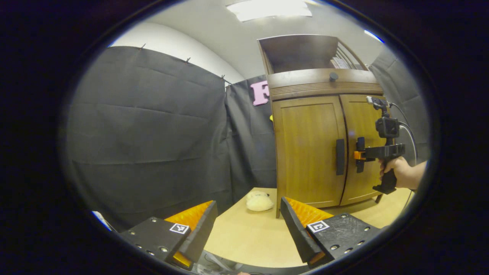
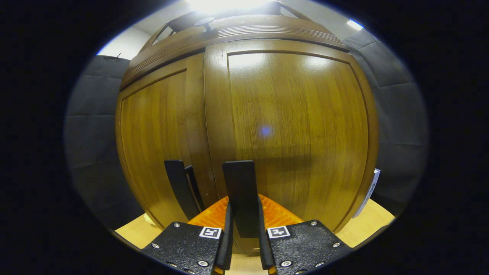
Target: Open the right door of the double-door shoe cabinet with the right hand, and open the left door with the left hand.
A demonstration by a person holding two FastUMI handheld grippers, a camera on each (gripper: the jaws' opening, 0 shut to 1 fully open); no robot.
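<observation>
The shoe cabinet (image 1: 317, 141) stands upright on the bench (image 1: 252, 236), at the far right of the left gripper view, with both doors shut and flush with each other. The right door (image 2: 298, 133) looms large in the right gripper view, and the left door (image 1: 309, 149) sits beside it, each with a dark vertical handle near the centre seam.

The step in hand looks like the first one: opening the right door. The right tongs (image 2: 244, 229) are closed narrow on the right door's handle (image 2: 240, 191), one finger pressing on each side of it. In the left gripper view the same tongs (image 1: 360, 154) reach the handle from the right, held by a hand (image 1: 399, 173).

The left tongs (image 1: 248, 225) hang well apart from the cabinet, spread wide and holding nothing. The left door's handle (image 1: 340, 156) is untouched. A small cream plush toy (image 1: 259, 201) lies on the bench just beside the cabinet's left foot.

Next, the right hand probably needs to pull back in an arc about the hinge on the door's outer edge, keeping its grip. After that the left tongs must travel in to the other handle.
</observation>
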